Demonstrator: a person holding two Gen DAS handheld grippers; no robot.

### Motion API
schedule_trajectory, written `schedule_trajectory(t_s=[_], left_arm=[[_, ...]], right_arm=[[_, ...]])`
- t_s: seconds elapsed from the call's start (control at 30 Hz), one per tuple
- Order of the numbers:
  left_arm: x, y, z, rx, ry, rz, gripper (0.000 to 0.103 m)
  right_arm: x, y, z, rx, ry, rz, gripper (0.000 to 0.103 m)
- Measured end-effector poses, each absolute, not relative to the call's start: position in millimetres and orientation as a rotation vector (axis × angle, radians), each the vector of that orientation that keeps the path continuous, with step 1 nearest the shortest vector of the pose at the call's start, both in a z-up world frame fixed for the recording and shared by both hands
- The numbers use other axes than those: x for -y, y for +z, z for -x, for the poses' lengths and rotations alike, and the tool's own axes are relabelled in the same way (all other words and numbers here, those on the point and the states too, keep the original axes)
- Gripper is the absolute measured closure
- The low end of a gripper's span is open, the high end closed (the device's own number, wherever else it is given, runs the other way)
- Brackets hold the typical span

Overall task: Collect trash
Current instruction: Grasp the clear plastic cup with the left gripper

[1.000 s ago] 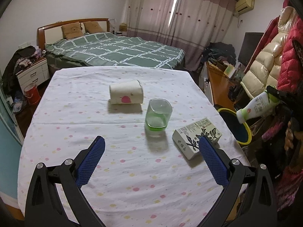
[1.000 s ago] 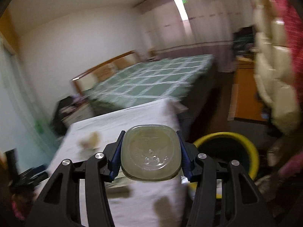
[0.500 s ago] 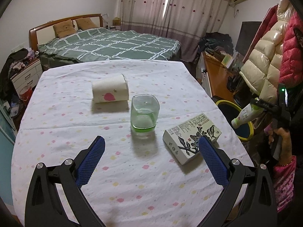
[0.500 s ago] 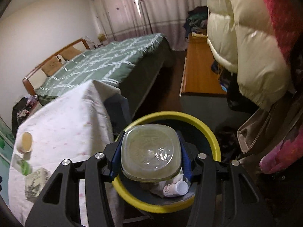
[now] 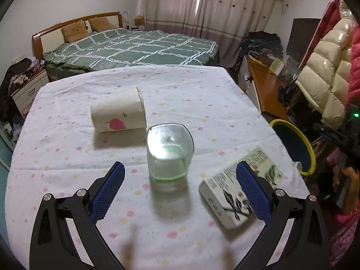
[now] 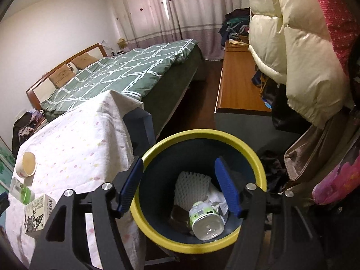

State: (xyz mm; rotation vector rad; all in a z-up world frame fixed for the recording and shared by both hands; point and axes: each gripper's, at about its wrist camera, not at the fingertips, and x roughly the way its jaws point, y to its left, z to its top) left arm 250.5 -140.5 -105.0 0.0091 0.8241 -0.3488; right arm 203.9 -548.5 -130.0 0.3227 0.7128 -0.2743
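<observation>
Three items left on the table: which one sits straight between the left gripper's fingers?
The clear green-bottomed cup, upright and centred ahead of the left gripper. The paper cup lies tipped farther back; the printed box is off right.

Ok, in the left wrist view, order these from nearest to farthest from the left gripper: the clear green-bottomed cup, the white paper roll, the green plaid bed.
1. Clear green-bottomed cup, just ahead, centred.
2. White paper roll, behind it, leftward.
3. Green plaid bed, beyond the table.

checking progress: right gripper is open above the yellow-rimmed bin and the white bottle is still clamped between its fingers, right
Not quite. The right gripper is open above the yellow-rimmed bin, but the white bottle lies inside the bin, not between the fingers; its jaws have just been opening. The right wrist view shows it.
</observation>
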Motion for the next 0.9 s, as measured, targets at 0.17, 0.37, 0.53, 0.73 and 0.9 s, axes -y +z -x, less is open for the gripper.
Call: schedule_trajectory(t_s=[0.17, 0.37, 0.53, 0.73, 0.9], left_arm=[[144.2, -118.0, -274.7, -0.84, -0.317, -0.005, 0.011], [142.9, -124.8, -293.4, -0.85, -0.289, -0.004, 0.021], [145.2, -129.3, -295.4, -0.864, -0.295, -0.006, 0.035], [145.9, -135.0, -297.4, -0.882, -0.302, -0.004, 0.047], [147.1, -133.9, -295.3, -0.88, -0.305, -0.007, 0.05]], right_arm=[[547.6, -137.7, -205.8, -0.732, -0.267, -0.327, 0.04], [545.8, -147.9, -208.9, -0.756, -0.256, -0.334, 0.04], [545.7, -149.0, -208.8, -0.759, -0.25, -0.337, 0.04], [543.5, -146.8, -205.9, -0.759, -0.24, -0.339, 0.04], [544.0, -146.0, -204.7, -0.758, -0.24, -0.341, 0.04]])
